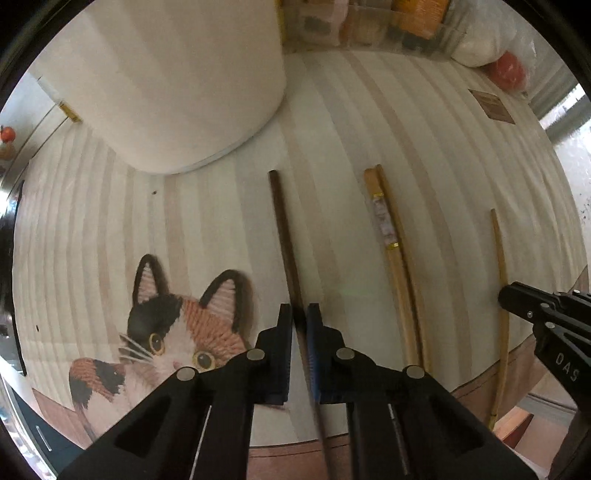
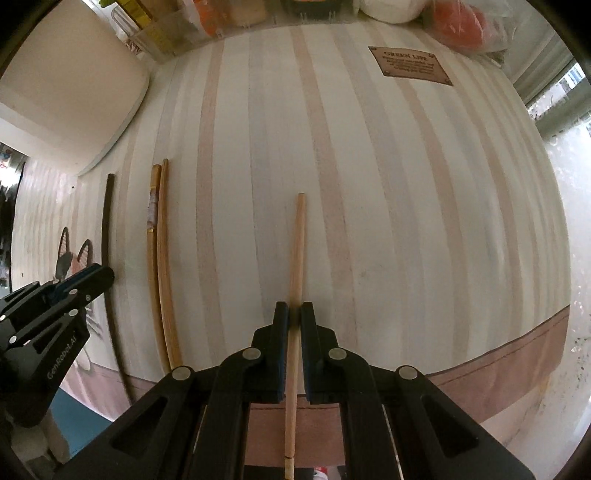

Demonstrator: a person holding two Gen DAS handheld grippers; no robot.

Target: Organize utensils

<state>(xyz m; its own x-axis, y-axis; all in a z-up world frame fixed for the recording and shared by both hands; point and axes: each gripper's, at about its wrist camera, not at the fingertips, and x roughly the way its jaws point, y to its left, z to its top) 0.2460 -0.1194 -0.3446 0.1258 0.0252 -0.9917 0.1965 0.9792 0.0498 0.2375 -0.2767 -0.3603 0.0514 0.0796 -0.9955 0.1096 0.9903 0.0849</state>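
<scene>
A dark brown chopstick [image 1: 282, 229] lies on the striped placemat [image 1: 221, 206], and my left gripper [image 1: 298, 314] is shut on its lower part, pointing down at it. To its right lie a pair of light wooden chopsticks [image 1: 391, 240], side by side. Farther right a single light chopstick [image 2: 298, 240] runs between the pads of my right gripper [image 2: 293, 312], which is shut on it. In the right wrist view the left gripper [image 2: 103, 273] shows at the left edge over the dark chopstick [image 2: 107, 221], with the pair [image 2: 159, 240] beside it.
A tall white container [image 1: 177, 74] stands on the mat's far left. Clear storage boxes [image 1: 369, 26] and a plastic bag with a red item [image 2: 461, 18] line the back edge. A cat picture [image 1: 177, 332] and a brown label [image 2: 410, 66] mark the mat.
</scene>
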